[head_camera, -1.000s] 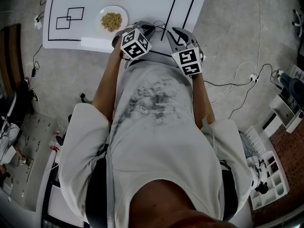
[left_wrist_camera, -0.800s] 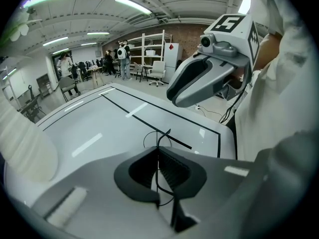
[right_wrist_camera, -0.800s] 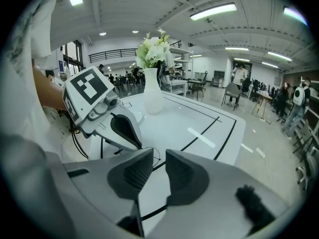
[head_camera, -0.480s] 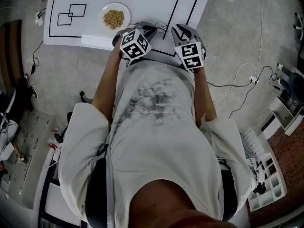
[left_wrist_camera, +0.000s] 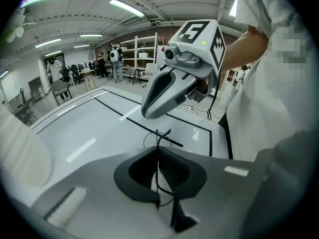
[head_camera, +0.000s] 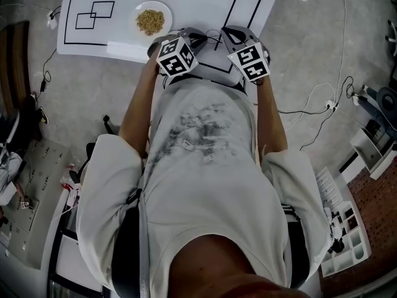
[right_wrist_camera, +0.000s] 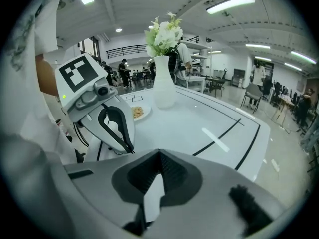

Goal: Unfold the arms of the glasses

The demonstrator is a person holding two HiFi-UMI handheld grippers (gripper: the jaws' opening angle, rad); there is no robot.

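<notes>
One glasses frame point(left_wrist_camera: 157, 138) — in left gripper point(left_wrist_camera: 158, 151)

Right claw point(right_wrist_camera: 158, 153) just closed, nothing seen between; left claw point(right_wrist_camera: 129, 146) just beside; vase point(right_wrist_camera: 163, 83) beyond.

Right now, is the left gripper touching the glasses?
Touching. The left gripper view shows the left gripper shut on the thin black frame of the glasses.

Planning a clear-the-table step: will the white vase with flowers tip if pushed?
Probably tippy: the vase is tall and slim with a bulky bunch of flowers on top, so a high push could topple it. Its glossy white wall looks smooth, likely slippery to pinch, perhaps breakable. A low push may just slide it on the smooth table.
</notes>
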